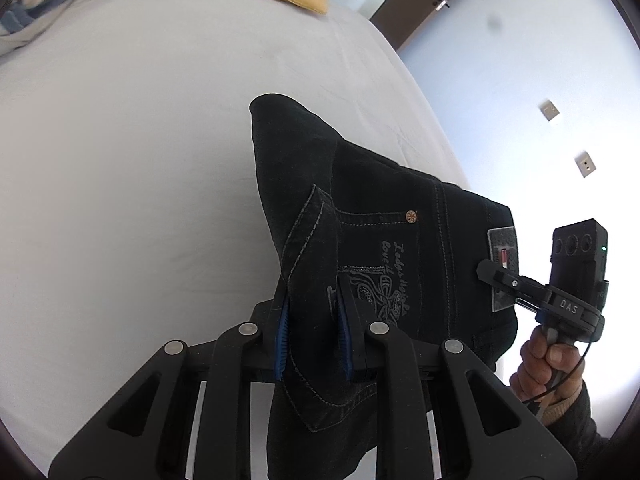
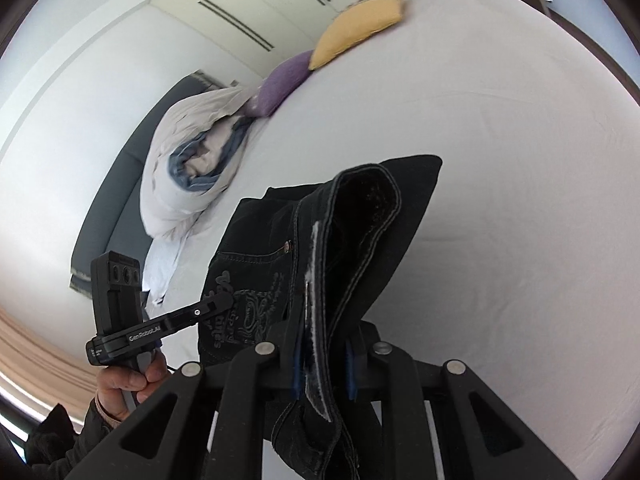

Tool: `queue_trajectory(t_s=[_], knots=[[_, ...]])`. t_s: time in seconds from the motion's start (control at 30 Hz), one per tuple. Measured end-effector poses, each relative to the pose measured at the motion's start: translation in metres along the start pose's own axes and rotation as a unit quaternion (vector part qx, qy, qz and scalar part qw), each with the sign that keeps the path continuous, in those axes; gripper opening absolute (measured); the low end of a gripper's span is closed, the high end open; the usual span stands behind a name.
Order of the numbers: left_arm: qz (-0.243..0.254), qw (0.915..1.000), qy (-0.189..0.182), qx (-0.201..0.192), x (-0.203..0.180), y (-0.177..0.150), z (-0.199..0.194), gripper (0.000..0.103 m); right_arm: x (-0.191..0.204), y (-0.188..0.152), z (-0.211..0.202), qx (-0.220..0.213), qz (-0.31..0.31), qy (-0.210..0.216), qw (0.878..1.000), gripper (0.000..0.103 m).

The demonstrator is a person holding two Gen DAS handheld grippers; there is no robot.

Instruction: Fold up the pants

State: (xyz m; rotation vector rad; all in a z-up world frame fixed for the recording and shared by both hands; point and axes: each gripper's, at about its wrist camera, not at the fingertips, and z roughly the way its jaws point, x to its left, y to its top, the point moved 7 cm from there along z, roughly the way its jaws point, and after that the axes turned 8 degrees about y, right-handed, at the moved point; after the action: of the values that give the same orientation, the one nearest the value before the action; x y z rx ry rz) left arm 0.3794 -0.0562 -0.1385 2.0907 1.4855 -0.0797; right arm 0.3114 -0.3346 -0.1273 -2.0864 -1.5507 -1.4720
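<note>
Black jeans (image 1: 360, 200) with grey stitching and an embroidered back pocket hang above the white bed (image 1: 140, 160). My left gripper (image 1: 313, 336) is shut on a fold of the denim beside the pocket, its blue pads pressing on the cloth from both sides. To the right, my right gripper (image 1: 494, 274) grips the waistband at the label patch, a hand around its handle. In the right wrist view the right gripper (image 2: 324, 364) is shut on the bunched waistband of the jeans (image 2: 380, 220), and the left gripper (image 2: 218, 302) holds the pocket side.
A yellow pillow (image 2: 360, 28) and a purple pillow (image 2: 284, 84) lie at the head of the bed (image 2: 520, 160), beside a crumpled white and blue duvet (image 2: 192, 176). A dark door frame (image 1: 420, 4) and wall sockets (image 1: 584, 164) stand beyond the bed's right edge.
</note>
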Motion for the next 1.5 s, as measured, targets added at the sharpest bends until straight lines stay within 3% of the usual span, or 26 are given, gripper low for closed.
queue_trajectory(t_s=[0.23,0.3,0.37,0.47,0.53,0.6,0.63,0.67,0.77,0.83,0.93,1.0,1.1,1.13,1.17,1.23,1.27,1.3,1.33,1.43,1.5], knots=[[0.009,0.9993,0.015,0.032,-0.008,0.009,0.07,0.021,-0.087,0.007,0.013,0.001,0.08,0.015,0.997,0.019],[0.004,0.9993,0.011,0.034,-0.001,0.007,0.076,0.029,-0.109,-0.001,0.015,-0.002,0.112,0.044,0.993,0.02],[0.004,0.9993,0.02,0.032,0.009,0.004,0.081,0.047,-0.116,-0.006,0.014,-0.012,0.115,0.064,0.991,0.021],[-0.005,0.9997,0.016,0.017,0.009,0.002,0.082,0.048,-0.109,-0.006,0.011,-0.014,0.099,0.051,0.994,0.034],[0.007,0.9989,0.047,0.0,0.007,-0.002,0.075,0.049,-0.101,-0.007,0.004,-0.021,0.098,0.043,0.994,0.059],[0.033,0.995,0.085,-0.041,0.0,-0.005,0.052,0.05,-0.089,-0.01,-0.012,-0.049,0.09,0.031,0.994,0.08],[0.049,0.9903,0.107,-0.075,-0.006,-0.008,0.035,0.059,-0.084,-0.014,-0.023,-0.065,0.084,0.015,0.994,0.088],[0.059,0.9856,0.121,-0.102,-0.011,-0.011,0.021,0.073,-0.078,-0.02,-0.036,-0.081,0.073,-0.003,0.994,0.089],[0.089,0.9628,0.165,-0.195,-0.038,-0.031,-0.029,0.091,-0.058,-0.04,-0.067,-0.108,0.049,-0.053,0.992,0.092],[0.112,0.932,0.22,-0.265,-0.058,-0.05,-0.067,0.103,-0.042,-0.052,-0.089,-0.131,0.026,-0.098,0.986,0.098],[0.128,0.8869,0.279,-0.345,-0.096,-0.076,-0.118,0.103,-0.007,-0.07,-0.127,-0.181,-0.03,-0.175,0.967,0.103],[0.119,0.8747,0.297,-0.364,-0.104,-0.092,-0.149,0.103,0.014,-0.08,-0.155,-0.213,-0.067,-0.206,0.953,0.103],[0.078,0.8745,0.294,-0.378,-0.114,-0.114,-0.193,0.103,0.057,-0.091,-0.196,-0.27,-0.137,-0.254,0.919,0.103],[0.063,0.8708,0.299,-0.385,-0.116,-0.121,-0.21,0.103,0.072,-0.094,-0.209,-0.287,-0.16,-0.264,0.907,0.103],[0.056,0.8634,0.305,-0.398,-0.118,-0.128,-0.226,0.103,0.091,-0.097,-0.225,-0.31,-0.191,-0.27,0.891,0.103],[0.07,0.8358,0.308,-0.449,-0.128,-0.142,-0.265,0.103,0.124,-0.107,-0.254,-0.351,-0.244,-0.293,0.855,0.103],[0.086,0.8289,0.315,-0.454,-0.13,-0.144,-0.28,0.103,0.138,-0.104,-0.261,-0.367,-0.262,-0.305,0.839,0.103],[0.103,0.8274,0.325,-0.447,-0.135,-0.145,-0.286,0.103,0.152,-0.108,-0.274,-0.382,-0.279,-0.317,0.822,0.103],[0.116,0.8325,0.329,-0.43,-0.138,-0.145,-0.292,0.103,0.164,-0.111,-0.284,-0.388,-0.288,-0.321,0.815,0.103],[0.104,0.8601,0.307,-0.394,-0.144,-0.146,-0.298,0.103,0.185,-0.113,-0.298,-0.386,-0.277,-0.315,0.821,0.103],[0.068,0.8866,0.284,-0.359,-0.143,-0.149,-0.295,0.103,0.19,-0.118,-0.302,-0.377,-0.255,-0.296,0.84,0.103]])
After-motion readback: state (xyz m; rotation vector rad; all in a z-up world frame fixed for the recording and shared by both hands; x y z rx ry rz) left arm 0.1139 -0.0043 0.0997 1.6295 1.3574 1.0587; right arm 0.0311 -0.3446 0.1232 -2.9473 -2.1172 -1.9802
